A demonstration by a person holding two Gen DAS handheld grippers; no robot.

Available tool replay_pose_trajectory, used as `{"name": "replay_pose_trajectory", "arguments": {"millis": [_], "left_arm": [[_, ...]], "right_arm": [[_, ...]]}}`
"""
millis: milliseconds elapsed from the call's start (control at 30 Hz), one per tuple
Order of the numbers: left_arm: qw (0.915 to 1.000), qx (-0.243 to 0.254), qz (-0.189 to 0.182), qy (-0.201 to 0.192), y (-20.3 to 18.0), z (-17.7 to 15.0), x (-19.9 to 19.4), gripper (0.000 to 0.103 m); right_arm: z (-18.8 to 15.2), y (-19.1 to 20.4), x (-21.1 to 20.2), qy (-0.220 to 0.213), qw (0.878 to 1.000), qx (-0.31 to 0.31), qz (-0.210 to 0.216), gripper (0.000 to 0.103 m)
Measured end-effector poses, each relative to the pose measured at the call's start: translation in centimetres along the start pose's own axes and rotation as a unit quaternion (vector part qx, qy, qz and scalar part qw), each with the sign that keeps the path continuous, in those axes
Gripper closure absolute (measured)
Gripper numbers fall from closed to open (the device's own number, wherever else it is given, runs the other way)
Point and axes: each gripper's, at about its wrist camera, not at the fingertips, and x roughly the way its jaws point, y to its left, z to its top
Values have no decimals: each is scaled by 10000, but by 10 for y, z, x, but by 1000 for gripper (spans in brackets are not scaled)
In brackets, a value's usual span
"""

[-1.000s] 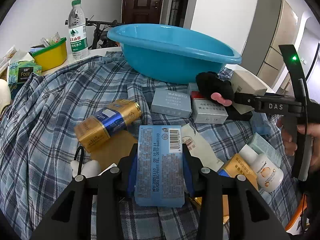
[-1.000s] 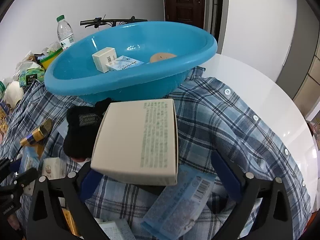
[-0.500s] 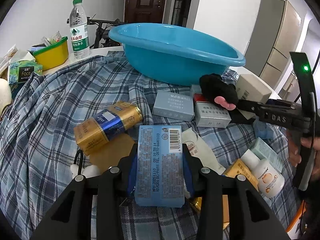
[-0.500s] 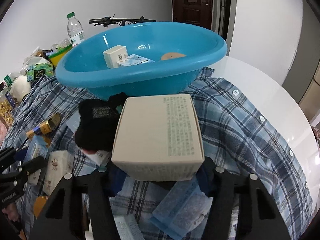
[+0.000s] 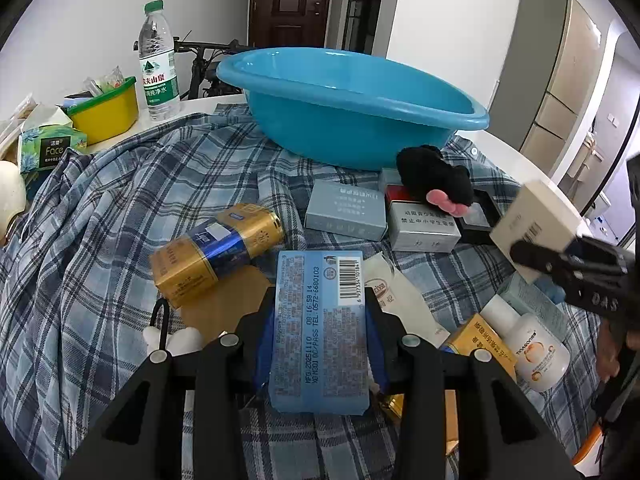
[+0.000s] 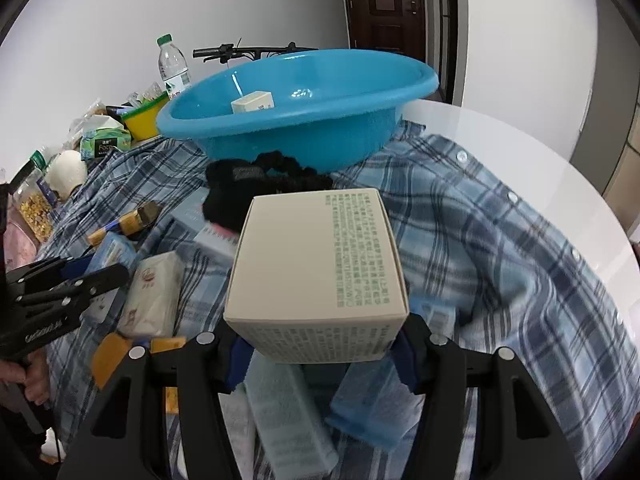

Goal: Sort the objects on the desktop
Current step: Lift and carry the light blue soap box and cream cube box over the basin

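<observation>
My left gripper [image 5: 318,344] is shut on a light blue packet [image 5: 320,324] with a barcode, held just above the plaid cloth. My right gripper [image 6: 320,354] is shut on a cream carton [image 6: 320,268] printed with green text and holds it lifted above the clutter. In the left wrist view that carton [image 5: 536,224] and the right gripper [image 5: 560,264] appear at the right edge. The blue basin [image 6: 296,116] stands behind on the cloth with a small cream box [image 6: 254,102] inside. The left gripper [image 6: 100,276] shows at the left of the right wrist view.
On the plaid cloth [image 5: 120,200] lie a gold and blue pack [image 5: 218,252], grey boxes [image 5: 346,216], a black sock [image 5: 436,180], a white bottle [image 5: 532,348] and an orange box [image 5: 480,344]. A water bottle [image 5: 158,64], a yellow tub [image 5: 106,108] and a tissue pack [image 5: 52,148] stand at the back left.
The right gripper's jaws closed on the cream carton and lifted it off the cloth, drawing it back from the basin. The left gripper with its blue packet stayed put.
</observation>
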Motion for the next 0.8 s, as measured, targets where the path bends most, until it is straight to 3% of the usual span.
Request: {"name": "replay_pose_trajectory", "arguments": {"millis": [267,567,667,800], "left_arm": [[9999,-100,-63,-61,-5,3,-3,62],[9974,52,29,-719,-15,28,-34,62],[9925,273,172,-1177,-20,40,-54,62],[9768,460,317,-2069,-25,54,-94,62]], "right_arm": [[-4,0,-5,-115,9999,108,-72,47],[18,1,-36,-761,9967,115,-260,47],[25,3,-54,-1178,9926,123,-276,47],[33,14,-86,-1953,9798,-102,-424,47]]}}
